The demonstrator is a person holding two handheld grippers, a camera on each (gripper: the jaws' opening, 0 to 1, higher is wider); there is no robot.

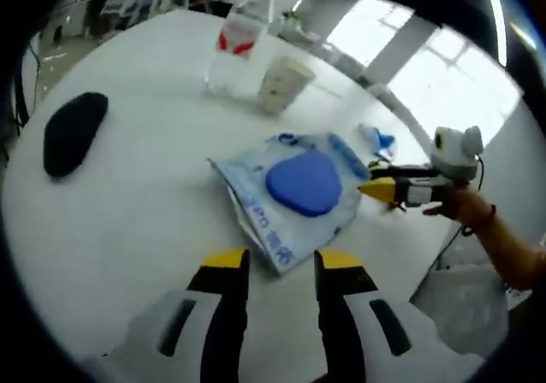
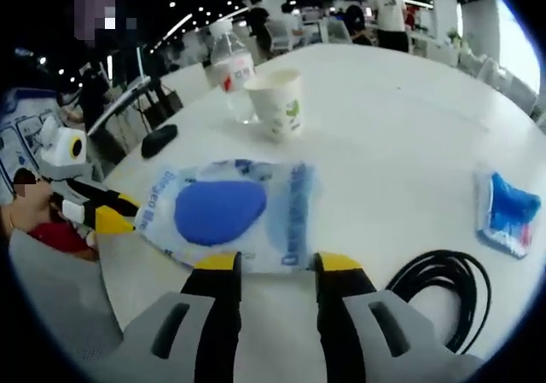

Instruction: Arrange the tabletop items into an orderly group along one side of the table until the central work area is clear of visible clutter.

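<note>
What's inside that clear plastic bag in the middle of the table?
Inside the plastic bag lies one flat blue pad, seen through the film. Whatever is beneath the pad is covered.

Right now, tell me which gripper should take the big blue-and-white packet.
Probably the right gripper: its open jaws sit right at the blue-and-white packet's near edge. The left gripper also faces it, open, at one corner.
</note>
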